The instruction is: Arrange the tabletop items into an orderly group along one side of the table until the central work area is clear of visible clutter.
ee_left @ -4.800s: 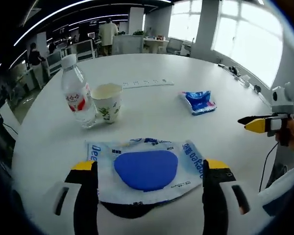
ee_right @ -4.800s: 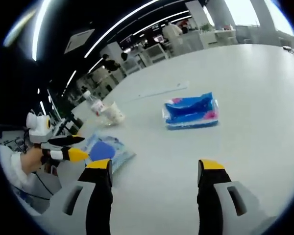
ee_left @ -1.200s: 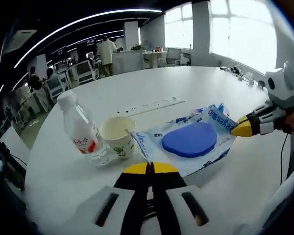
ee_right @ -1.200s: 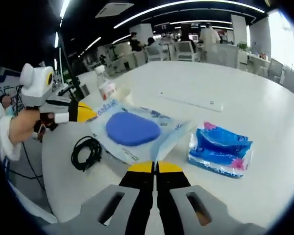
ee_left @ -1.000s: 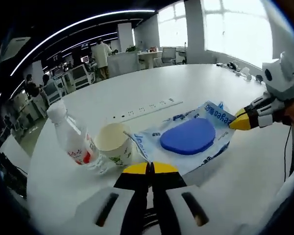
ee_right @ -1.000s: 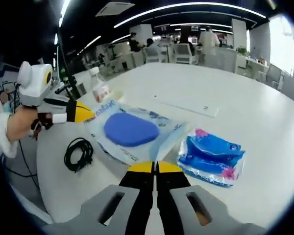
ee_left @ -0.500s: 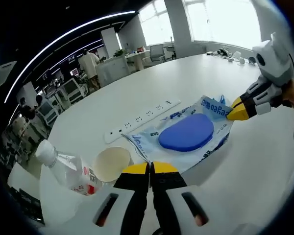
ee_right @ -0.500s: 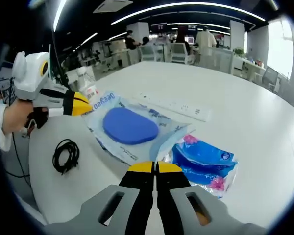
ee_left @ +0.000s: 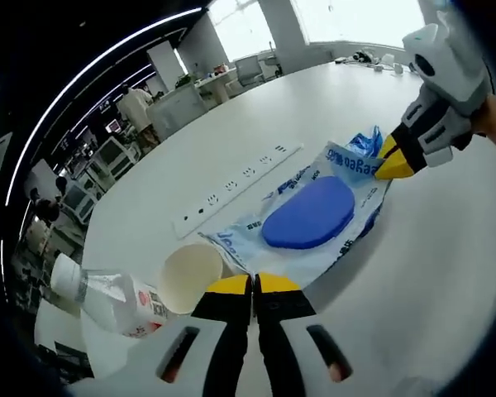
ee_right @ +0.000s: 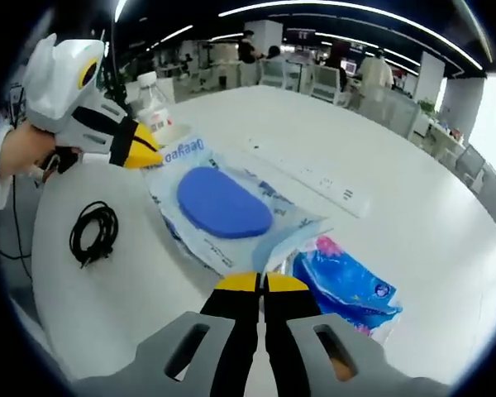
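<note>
A clear plastic package (ee_left: 310, 213) with a blue oval pad inside hangs stretched between both grippers, just above the white round table (ee_left: 446, 273). My left gripper (ee_left: 253, 283) is shut on the package's near edge, and it appears as the yellow-tipped tool (ee_right: 140, 153) at the package's far corner in the right gripper view. My right gripper (ee_right: 263, 283) is shut on the opposite edge of the package (ee_right: 223, 203), and in the left gripper view its yellow tip (ee_left: 393, 165) pinches the far end. A paper cup (ee_left: 190, 275) and a water bottle (ee_left: 107, 294) sit close to my left jaws.
A white power strip (ee_left: 236, 188) lies beyond the package. A blue tissue pack (ee_right: 347, 285) rests right of my right jaws. A coiled black cable (ee_right: 91, 231) lies near the table edge by a person's hand (ee_right: 21, 157). Office desks and people fill the background.
Both grippers, open earlier with the package flat on the table, have shut on its opposite edges and lifted it. Over the last second both views have shifted toward the power strip.
</note>
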`<state>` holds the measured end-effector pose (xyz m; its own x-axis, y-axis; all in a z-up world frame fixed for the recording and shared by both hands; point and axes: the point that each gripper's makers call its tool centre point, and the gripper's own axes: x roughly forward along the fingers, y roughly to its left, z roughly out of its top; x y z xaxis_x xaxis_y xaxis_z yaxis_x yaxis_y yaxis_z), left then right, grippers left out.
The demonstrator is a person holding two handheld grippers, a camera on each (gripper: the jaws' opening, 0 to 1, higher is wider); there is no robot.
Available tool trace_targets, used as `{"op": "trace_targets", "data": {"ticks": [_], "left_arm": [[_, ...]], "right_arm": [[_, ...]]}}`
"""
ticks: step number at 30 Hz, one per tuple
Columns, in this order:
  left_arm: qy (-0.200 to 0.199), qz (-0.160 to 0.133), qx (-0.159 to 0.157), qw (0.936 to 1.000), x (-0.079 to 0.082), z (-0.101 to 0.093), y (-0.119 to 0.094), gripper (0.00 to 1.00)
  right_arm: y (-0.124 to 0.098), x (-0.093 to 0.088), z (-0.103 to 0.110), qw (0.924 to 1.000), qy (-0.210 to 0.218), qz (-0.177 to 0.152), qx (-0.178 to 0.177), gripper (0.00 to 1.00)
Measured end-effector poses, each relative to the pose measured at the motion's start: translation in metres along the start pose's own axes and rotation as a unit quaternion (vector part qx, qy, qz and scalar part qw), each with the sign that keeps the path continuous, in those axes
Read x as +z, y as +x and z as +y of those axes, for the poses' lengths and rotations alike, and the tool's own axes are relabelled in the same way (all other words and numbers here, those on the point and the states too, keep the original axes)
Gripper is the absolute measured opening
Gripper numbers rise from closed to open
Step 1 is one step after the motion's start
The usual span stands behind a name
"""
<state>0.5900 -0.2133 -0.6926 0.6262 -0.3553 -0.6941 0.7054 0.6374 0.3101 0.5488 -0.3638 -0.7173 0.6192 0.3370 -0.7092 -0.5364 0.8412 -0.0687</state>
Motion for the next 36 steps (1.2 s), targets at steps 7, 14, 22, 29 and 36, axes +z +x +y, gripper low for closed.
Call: {"op": "trace_targets", "data": {"ticks": [7,14,22,29,36], "left_arm": [[0.001,0.014,-0.007,0.9999,-0.007,-0.003,0.011,0.00],[-0.010,0.029,-0.014,0.9994,-0.018,-0.004,0.020,0.00],[-0.021,0.040,-0.021,0.9988,-0.027,-0.005,0.028,0.00],[-0.029,0.053,-0.030,0.9977,-0.038,-0.010,0.032,0.00],[-0.039,0.061,-0.035,0.9968,-0.045,-0.016,0.037,0.00]], "right_arm": [[0.011,-0.011,0.001,0.9994,-0.022,0.027,0.005,0.00],[0.015,-0.013,-0.003,0.9995,-0.005,0.030,0.009,0.00],[0.021,-0.023,0.000,0.9987,0.021,0.045,0.010,0.00],[0.022,-0.027,0.002,0.9980,0.041,0.047,0.011,0.00],[0.025,-0.032,-0.001,0.9972,0.052,0.052,0.007,0.00]]}}
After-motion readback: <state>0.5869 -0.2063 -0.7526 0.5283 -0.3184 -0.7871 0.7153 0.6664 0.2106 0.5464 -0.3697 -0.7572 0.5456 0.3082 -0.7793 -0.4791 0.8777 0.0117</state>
